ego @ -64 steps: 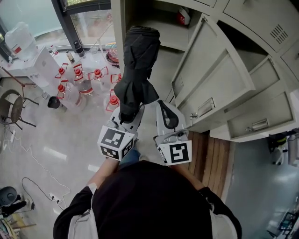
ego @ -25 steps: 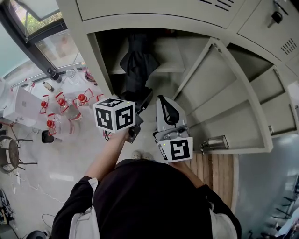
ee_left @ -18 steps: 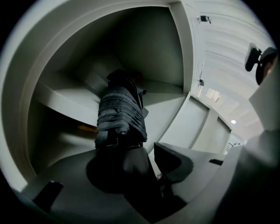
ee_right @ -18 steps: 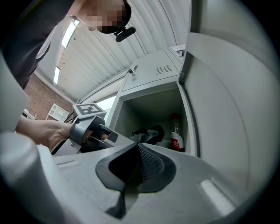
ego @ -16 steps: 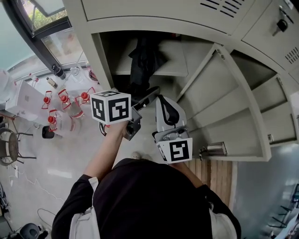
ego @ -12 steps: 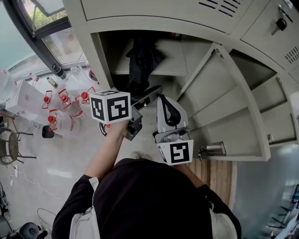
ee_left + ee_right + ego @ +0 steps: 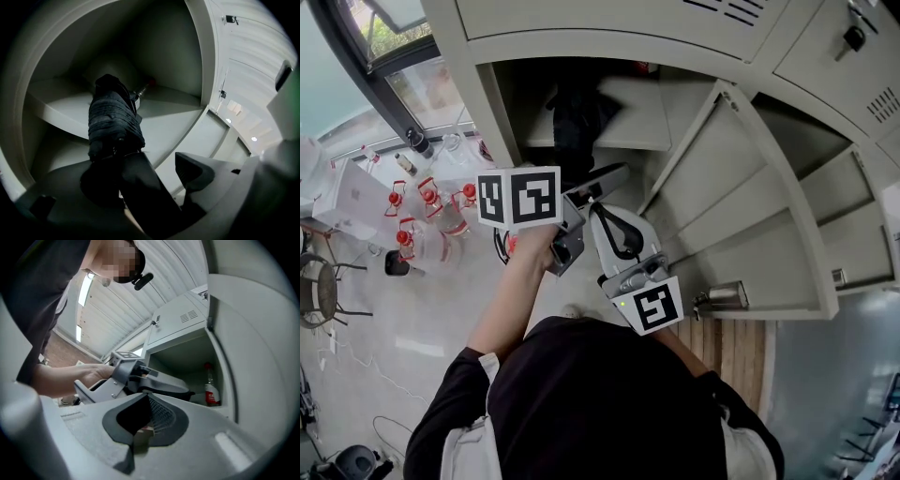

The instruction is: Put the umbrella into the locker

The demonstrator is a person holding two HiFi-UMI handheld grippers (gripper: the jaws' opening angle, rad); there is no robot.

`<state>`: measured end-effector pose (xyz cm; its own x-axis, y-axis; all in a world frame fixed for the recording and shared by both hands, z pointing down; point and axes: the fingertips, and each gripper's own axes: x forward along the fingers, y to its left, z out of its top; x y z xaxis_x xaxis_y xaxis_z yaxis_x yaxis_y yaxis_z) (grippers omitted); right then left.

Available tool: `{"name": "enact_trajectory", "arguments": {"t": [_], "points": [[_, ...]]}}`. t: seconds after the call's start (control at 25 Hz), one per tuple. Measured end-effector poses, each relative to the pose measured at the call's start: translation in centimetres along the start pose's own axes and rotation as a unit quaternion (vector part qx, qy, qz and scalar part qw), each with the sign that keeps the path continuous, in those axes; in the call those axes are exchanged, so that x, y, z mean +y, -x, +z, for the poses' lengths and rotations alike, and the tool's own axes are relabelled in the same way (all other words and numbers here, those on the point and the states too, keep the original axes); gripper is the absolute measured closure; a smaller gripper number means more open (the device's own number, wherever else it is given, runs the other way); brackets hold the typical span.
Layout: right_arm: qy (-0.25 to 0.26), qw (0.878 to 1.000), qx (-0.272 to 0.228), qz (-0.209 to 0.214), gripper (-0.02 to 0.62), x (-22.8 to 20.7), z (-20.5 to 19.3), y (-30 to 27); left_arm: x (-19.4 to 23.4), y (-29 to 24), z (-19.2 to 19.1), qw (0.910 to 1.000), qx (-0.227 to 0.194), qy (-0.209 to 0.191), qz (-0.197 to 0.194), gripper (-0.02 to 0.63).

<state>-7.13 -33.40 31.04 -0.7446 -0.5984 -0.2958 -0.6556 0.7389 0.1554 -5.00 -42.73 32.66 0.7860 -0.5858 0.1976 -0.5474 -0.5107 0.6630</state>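
The black folded umbrella point(image 7: 575, 120) point(image 7: 114, 123) stands on end inside the open locker compartment point(image 7: 508, 112) and leans against the edge of its shelf point(image 7: 630, 114) point(image 7: 161, 119). My left gripper point(image 7: 605, 180) point(image 7: 157, 161) points into that compartment just below the umbrella. Its jaws are opening, and only the locker wall shows between them; the umbrella's lower end is above the left jaw. My right gripper point(image 7: 602, 214) point(image 7: 140, 420) hangs shut and empty right beside the left one, outside the locker.
The compartment's door point(image 7: 727, 178) swings out to the right, with more open locker doors point(image 7: 825, 206) beyond it. A red-labelled bottle point(image 7: 212, 391) stands deep in the locker. Several red-capped water jugs point(image 7: 422, 220) stand on the floor at left.
The umbrella went from the left gripper's hold outside into the locker. The left jaws have spread off it and risen slightly. The right gripper swung left toward the left one.
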Motion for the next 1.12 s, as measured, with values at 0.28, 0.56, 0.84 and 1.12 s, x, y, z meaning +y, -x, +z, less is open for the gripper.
{"name": "enact_trajectory", "arguments": {"t": [0.28, 0.56, 0.84, 1.12], "points": [[0.014, 0.999, -0.010, 0.043, 0.592, 1.8, -0.3, -1.2, 0.3, 0.6, -0.2, 0.9998, 0.016, -0.011, 0.003, 0.281], [0.101, 0.995, -0.003, -0.005, 0.592, 2.0, -0.3, -2.5, 0.7, 2.1, 0.7, 0.9992, -0.012, -0.035, 0.012, 0.282], [0.120, 0.993, 0.012, 0.008, 0.592, 2.8, -1.2, -3.3, 2.4, 4.7, 1.8, 0.9953, -0.075, -0.033, 0.053, 0.282], [0.084, 0.996, 0.008, -0.009, 0.592, 0.8, -1.6, -3.6, 2.6, 7.2, 2.3, 0.9692, -0.133, -0.140, 0.153, 0.282]]}}
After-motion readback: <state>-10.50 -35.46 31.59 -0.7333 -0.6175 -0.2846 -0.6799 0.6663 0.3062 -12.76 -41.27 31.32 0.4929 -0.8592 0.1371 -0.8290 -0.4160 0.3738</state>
